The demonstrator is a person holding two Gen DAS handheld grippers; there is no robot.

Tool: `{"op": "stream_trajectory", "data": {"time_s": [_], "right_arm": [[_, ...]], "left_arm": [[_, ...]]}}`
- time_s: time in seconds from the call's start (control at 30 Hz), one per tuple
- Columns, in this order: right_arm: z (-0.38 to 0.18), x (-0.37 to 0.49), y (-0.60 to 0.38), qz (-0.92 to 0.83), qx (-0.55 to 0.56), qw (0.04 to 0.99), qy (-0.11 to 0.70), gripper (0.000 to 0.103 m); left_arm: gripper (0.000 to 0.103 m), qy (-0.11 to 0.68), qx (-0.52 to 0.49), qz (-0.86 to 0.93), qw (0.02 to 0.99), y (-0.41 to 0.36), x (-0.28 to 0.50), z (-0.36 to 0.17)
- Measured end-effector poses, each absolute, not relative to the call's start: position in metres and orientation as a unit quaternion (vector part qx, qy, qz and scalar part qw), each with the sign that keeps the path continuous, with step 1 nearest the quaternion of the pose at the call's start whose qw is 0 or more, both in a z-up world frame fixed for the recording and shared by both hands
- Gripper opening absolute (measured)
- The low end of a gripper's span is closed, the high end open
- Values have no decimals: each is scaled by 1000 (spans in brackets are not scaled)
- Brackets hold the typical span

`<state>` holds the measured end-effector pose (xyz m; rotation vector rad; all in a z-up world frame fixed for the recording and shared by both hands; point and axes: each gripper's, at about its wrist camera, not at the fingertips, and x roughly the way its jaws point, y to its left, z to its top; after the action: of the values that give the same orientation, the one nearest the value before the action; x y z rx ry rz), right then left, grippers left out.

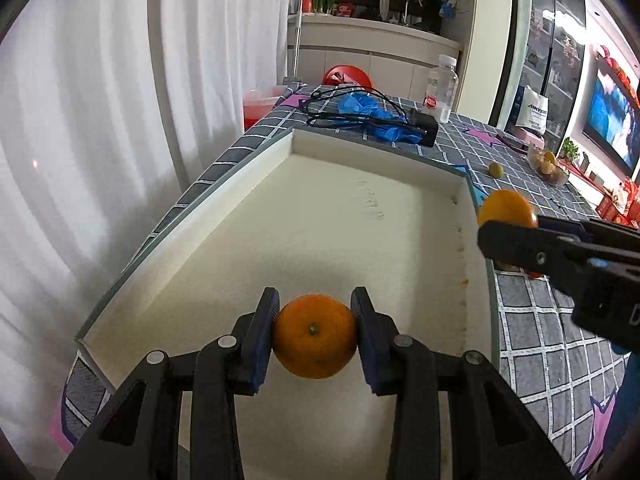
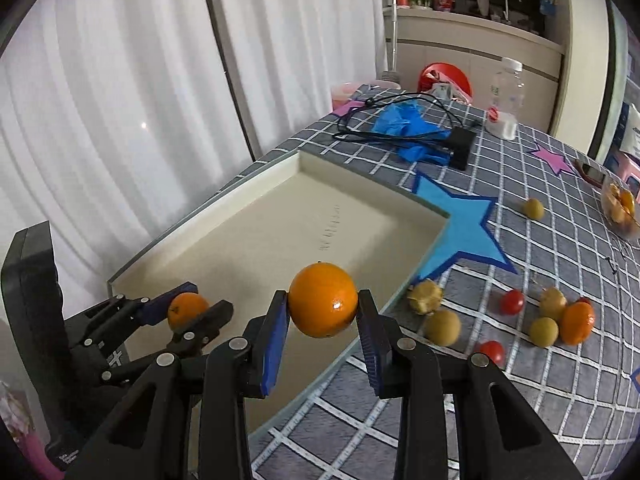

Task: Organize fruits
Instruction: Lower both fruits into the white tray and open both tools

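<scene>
Blue gloves, cable, bottle beyond tray

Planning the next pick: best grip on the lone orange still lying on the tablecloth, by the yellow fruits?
Take the loose orange across its widest middle, coming straight down from above. It is round, so there is no preferred axis, but a yellow fruit touches its left side and a tomato sits behind, so a side approach looks crowded.
</scene>
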<state>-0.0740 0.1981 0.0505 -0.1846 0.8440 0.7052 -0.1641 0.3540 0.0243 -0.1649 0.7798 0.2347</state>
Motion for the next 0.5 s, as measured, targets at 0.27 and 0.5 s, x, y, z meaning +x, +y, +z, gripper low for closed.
{"op": "stream_trajectory", "data": {"time_s": [0.27,0.5], "right_arm": [[44,-79,214,340,-103,842,407,36],[38,-83,225,339,-118,837,412,36]], "left_arm": [[41,378,-85,115,915,359,-166,23],[40,383,-84,110,913,361,-166,20]]}}
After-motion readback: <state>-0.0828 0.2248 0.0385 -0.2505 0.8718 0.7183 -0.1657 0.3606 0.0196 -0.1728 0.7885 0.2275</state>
